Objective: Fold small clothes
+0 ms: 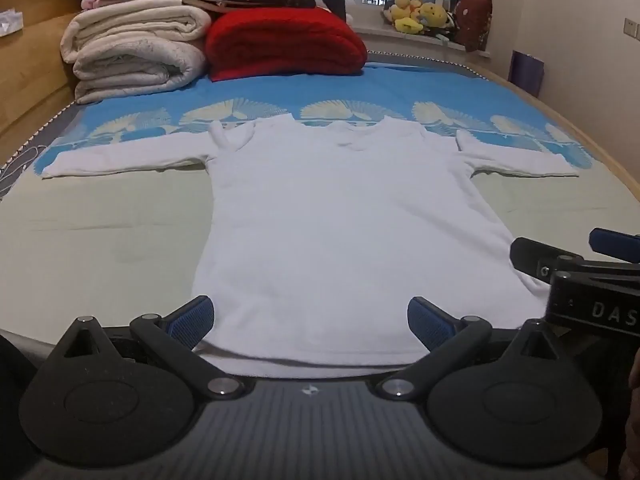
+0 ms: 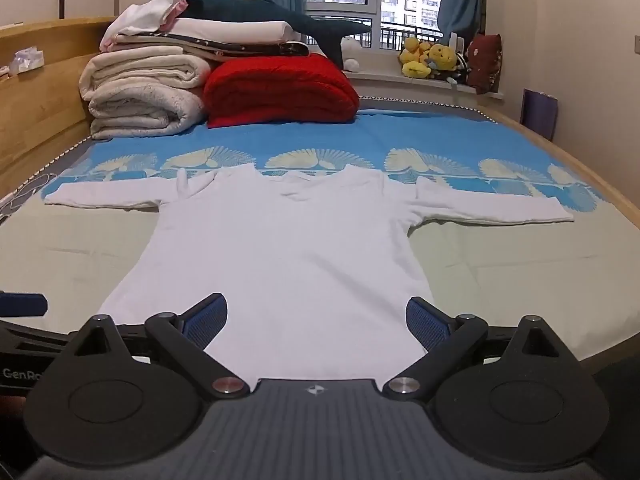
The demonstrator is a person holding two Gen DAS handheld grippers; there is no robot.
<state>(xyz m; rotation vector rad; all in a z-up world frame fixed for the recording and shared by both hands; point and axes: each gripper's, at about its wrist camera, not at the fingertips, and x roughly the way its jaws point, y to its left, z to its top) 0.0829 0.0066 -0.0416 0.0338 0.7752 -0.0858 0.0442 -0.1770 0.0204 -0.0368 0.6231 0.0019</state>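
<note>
A white long-sleeved shirt (image 1: 340,216) lies flat on the bed, sleeves spread out to both sides, neck at the far end, hem nearest me. It also shows in the right wrist view (image 2: 288,256). My left gripper (image 1: 310,318) is open and empty, hovering over the hem, its jaws wide apart. My right gripper (image 2: 316,320) is open and empty too, over the hem's right part. The right gripper also shows at the right edge of the left wrist view (image 1: 580,264).
The bed has a pale green sheet (image 1: 100,232) and a blue patterned blanket (image 1: 400,84). Folded white blankets (image 1: 132,52) and a red blanket (image 1: 284,44) are stacked at the far left. Plush toys (image 2: 432,60) sit on the windowsill. A wooden headboard (image 2: 36,100) runs along the left.
</note>
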